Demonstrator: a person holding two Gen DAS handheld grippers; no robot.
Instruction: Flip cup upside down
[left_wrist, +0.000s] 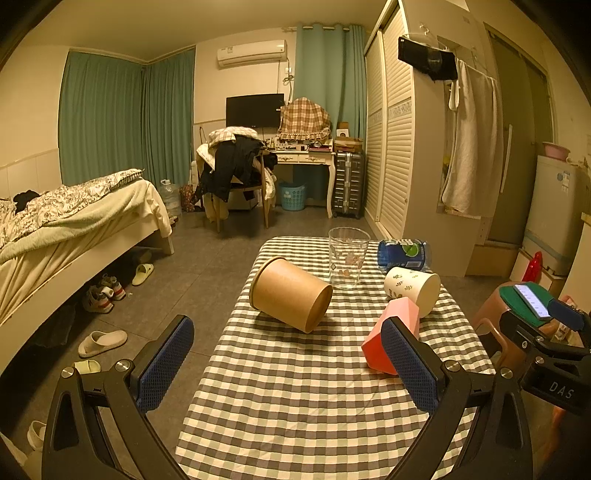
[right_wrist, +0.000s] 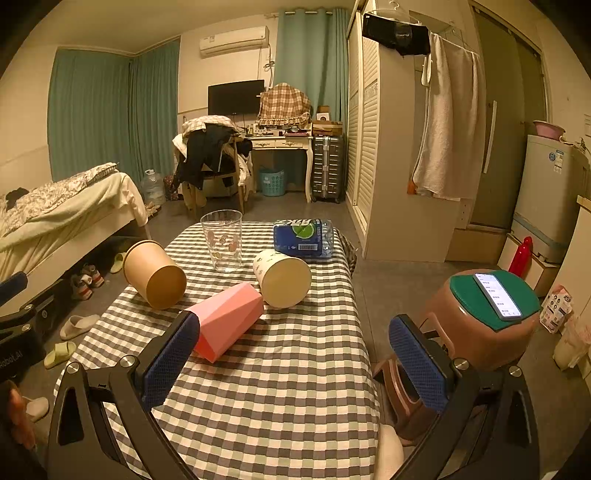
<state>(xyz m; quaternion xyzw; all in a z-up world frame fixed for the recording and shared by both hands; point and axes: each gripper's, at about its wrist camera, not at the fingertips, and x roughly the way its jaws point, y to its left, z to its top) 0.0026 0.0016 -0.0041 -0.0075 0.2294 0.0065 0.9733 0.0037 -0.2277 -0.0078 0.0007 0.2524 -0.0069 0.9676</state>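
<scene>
The near half of the checked table (right_wrist: 280, 387) lies bare. Farther back, the brown cup (left_wrist: 291, 293), pink box (right_wrist: 229, 317), white cup (right_wrist: 282, 277), clear glass (left_wrist: 348, 256) and bottle (right_wrist: 303, 238) crowd together.

Side-by-side wrist views — shared table (left_wrist: 295, 387)

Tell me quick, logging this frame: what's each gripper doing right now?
Left gripper: open, holding nothing.
Right gripper: open, holding nothing.
</scene>
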